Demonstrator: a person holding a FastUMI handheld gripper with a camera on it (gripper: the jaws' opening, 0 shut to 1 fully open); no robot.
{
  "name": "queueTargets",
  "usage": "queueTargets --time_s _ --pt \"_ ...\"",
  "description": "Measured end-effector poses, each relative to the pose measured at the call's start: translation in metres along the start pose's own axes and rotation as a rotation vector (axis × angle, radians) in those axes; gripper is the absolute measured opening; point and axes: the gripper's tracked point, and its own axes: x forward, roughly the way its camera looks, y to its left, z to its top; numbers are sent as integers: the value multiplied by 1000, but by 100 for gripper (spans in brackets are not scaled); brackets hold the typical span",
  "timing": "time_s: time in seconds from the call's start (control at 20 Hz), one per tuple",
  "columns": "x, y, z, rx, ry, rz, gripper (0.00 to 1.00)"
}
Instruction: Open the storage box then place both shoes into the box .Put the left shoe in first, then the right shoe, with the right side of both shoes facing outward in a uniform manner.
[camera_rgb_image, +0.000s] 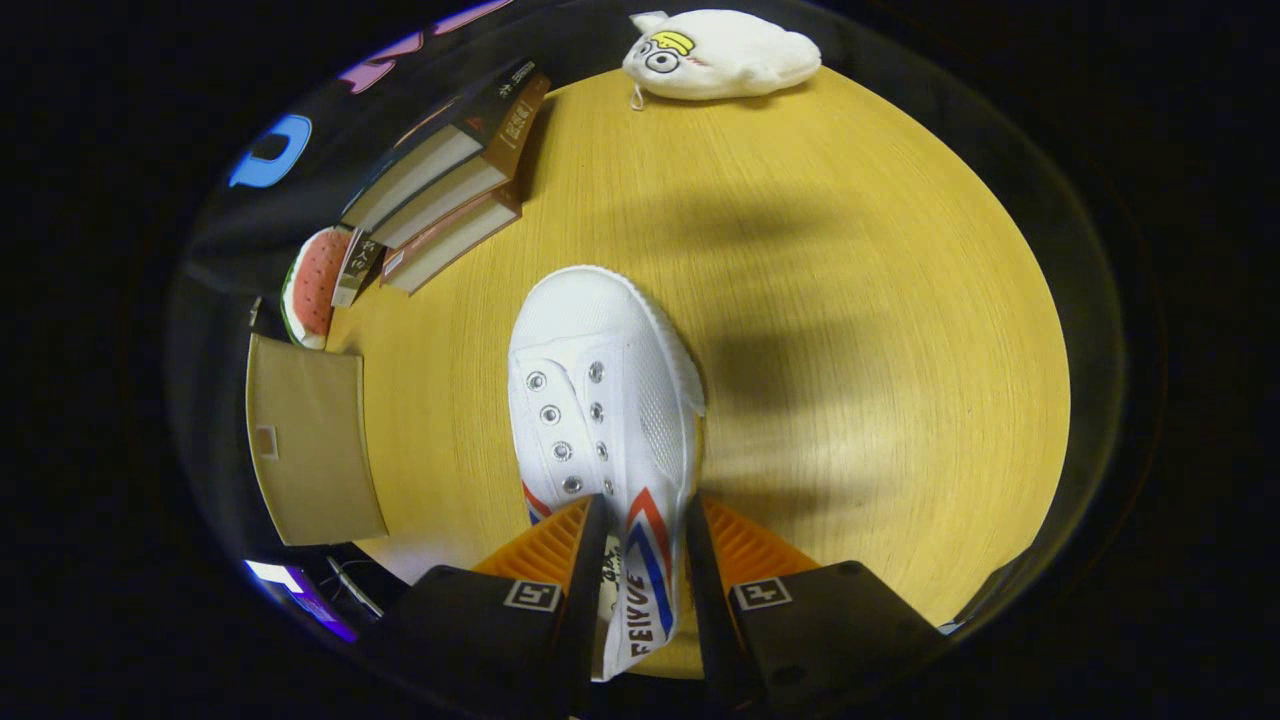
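Closest to us, our tool (637, 545) clamps the heel end of a white shoe (600, 400), both fingers (585, 560) pressed against its sides near the striped panel. Its long axis runs straight ahead from the fingers, toe pointing away over the yellow counter (850, 330). We judge the shoe is lifted or just leaving the counter. Off to the left of the fingers lies a tan box flap (310, 440), which we take for the storage box; beyond it sit stacked books (450, 180), and farther off a plush toy (720, 55).
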Motion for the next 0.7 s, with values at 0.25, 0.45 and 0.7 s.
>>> queueTargets --time_s 0.25,0.45,0.7 --pt "-3 -1 1 67 -4 63 17" --pt "-8 16 -6 141 11 101 11" --pt "-33 68 -3 133 -10 151 11"
